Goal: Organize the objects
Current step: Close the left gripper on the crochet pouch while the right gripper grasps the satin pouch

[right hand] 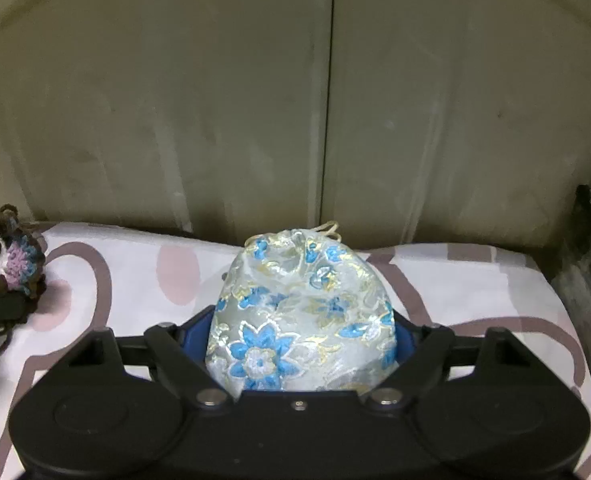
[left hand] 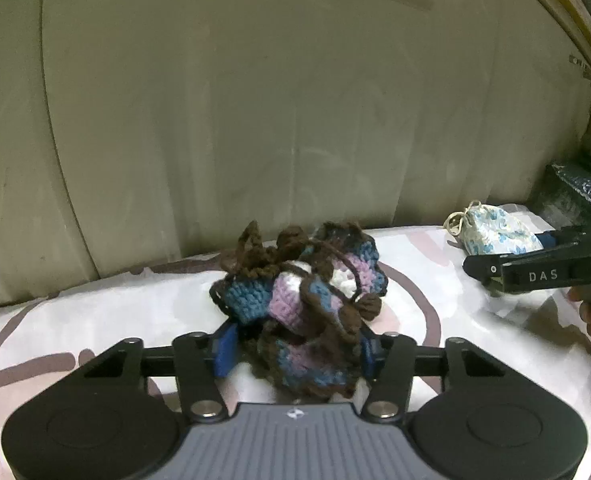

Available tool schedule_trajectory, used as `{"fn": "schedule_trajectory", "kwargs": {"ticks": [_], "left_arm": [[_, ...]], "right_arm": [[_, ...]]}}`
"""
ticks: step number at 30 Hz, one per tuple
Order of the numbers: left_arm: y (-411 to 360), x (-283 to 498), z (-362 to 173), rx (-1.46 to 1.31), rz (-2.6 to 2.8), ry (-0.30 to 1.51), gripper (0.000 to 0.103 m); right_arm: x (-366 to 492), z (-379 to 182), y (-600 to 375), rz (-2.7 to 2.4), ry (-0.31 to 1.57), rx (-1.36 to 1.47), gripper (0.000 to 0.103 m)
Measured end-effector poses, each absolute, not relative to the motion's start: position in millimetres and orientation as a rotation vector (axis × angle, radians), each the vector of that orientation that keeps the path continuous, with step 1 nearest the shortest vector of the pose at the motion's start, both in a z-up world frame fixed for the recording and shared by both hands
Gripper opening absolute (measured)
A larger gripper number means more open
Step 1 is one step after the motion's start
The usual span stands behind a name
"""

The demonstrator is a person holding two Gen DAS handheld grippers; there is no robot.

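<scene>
The left gripper [left hand: 295,354] is clamped on a crocheted drawstring pouch of brown, blue, lilac and white yarn [left hand: 299,292], lying on the white cloth with mauve shapes [left hand: 95,320]; the right gripper [right hand: 301,338] squeezes a silvery satin pouch with blue flowers [right hand: 299,312], at three o'clock from the crocheted one.

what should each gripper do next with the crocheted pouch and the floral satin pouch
Probably lift both a little off the patterned sheet. The left gripper has its blue pads against the brown, blue and lilac crocheted pouch; the right gripper hugs the silvery blue-flowered satin drawstring pouch.
</scene>
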State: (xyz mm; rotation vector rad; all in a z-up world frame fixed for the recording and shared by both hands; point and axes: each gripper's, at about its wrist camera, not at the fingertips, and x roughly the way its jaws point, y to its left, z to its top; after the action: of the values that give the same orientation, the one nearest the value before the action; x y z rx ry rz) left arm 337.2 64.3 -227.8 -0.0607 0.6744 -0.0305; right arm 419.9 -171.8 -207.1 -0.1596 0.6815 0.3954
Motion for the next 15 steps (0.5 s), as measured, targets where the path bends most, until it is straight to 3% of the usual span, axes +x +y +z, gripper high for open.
{"fn": "schedule_trajectory", "kwargs": {"ticks": [5,15], "left_arm": [[64,334,-223,-0.086,-0.031,0.697,0.045],[65,307,-201,-0.14,-0.001,0.728,0.042]], "right_arm": [[405,-204,-176,0.412,0.695,-0.179,0.085],[370,-186,-186,0.431,0.745,-0.254,0.085]]}}
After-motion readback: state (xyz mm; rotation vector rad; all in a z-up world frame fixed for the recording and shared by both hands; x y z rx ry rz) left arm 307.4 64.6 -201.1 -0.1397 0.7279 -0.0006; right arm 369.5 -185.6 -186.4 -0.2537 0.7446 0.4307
